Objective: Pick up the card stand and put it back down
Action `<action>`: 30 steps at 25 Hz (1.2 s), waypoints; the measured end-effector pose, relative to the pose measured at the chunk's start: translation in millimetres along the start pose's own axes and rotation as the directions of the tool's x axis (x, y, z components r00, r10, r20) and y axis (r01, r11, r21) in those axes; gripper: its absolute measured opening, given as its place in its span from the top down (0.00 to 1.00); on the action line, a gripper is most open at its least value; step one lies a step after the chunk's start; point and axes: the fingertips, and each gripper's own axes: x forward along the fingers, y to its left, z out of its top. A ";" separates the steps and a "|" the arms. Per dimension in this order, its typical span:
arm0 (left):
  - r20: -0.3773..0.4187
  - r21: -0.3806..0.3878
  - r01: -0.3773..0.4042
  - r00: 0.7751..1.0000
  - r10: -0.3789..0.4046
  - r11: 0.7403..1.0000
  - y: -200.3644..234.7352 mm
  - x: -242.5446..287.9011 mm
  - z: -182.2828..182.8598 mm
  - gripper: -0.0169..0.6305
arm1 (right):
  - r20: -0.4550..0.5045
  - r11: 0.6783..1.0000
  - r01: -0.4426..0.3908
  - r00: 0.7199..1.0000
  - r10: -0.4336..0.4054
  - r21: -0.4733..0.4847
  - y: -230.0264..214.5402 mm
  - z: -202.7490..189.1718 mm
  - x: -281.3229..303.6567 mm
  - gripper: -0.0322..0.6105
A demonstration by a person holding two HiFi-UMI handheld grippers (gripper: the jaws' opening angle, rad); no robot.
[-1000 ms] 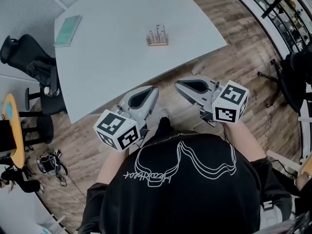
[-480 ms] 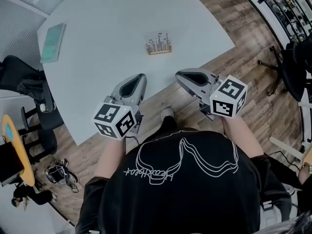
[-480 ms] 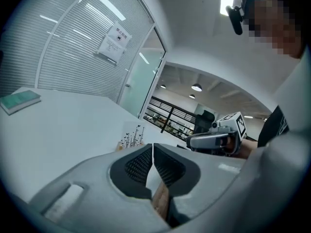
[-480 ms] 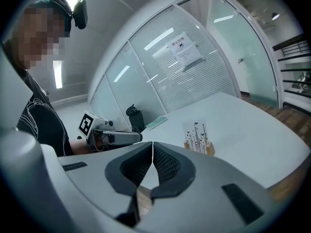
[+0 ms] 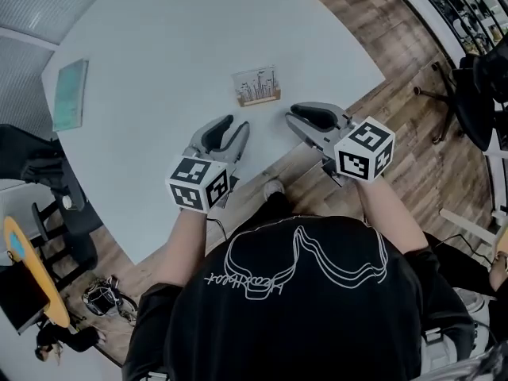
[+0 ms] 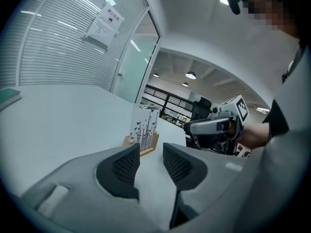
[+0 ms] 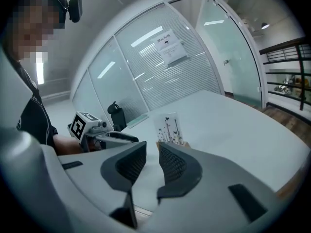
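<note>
The card stand (image 5: 256, 86) is a small wooden base with white printed cards standing upright in it, on the white table (image 5: 159, 62). It also shows ahead in the left gripper view as the card stand (image 6: 144, 130) and in the right gripper view as the card stand (image 7: 170, 129). My left gripper (image 5: 231, 126) hovers just short of it on the near left. Its jaws have just been opening and stand open, nothing between them (image 6: 150, 149). My right gripper (image 5: 295, 114) is near its right side. Its jaws have also just been opening, and the right gripper (image 7: 152, 150) has a narrow empty gap.
A teal notebook (image 5: 70, 94) lies at the table's far left. Black office chairs stand at the left (image 5: 44, 173) and at the right (image 5: 476, 78) on the wooden floor. A small yellow table (image 5: 32, 280) is at the lower left. The table's near edge runs just under both grippers.
Both grippers have moved forward and down, from over the floor to over the table near the card stand. Their jaws, shut before, now stand apart.
</note>
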 end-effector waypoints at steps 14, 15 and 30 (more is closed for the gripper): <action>-0.061 -0.008 -0.068 0.996 0.068 0.998 44.8 62.8 -14.0 0.73 | -0.168 0.962 0.220 0.955 -0.246 -0.159 -71.0 -39.0 58.4 0.72; -0.063 -0.003 -0.074 0.995 0.074 0.997 44.9 64.9 -14.2 0.73 | -0.172 0.959 0.224 0.952 -0.253 -0.171 -72.1 -40.0 60.1 0.72; -0.057 -0.034 -0.108 0.993 0.106 0.994 58.9 71.9 -13.5 0.80 | -0.145 0.951 0.262 0.947 -0.287 -0.167 -79.3 -35.9 76.3 0.81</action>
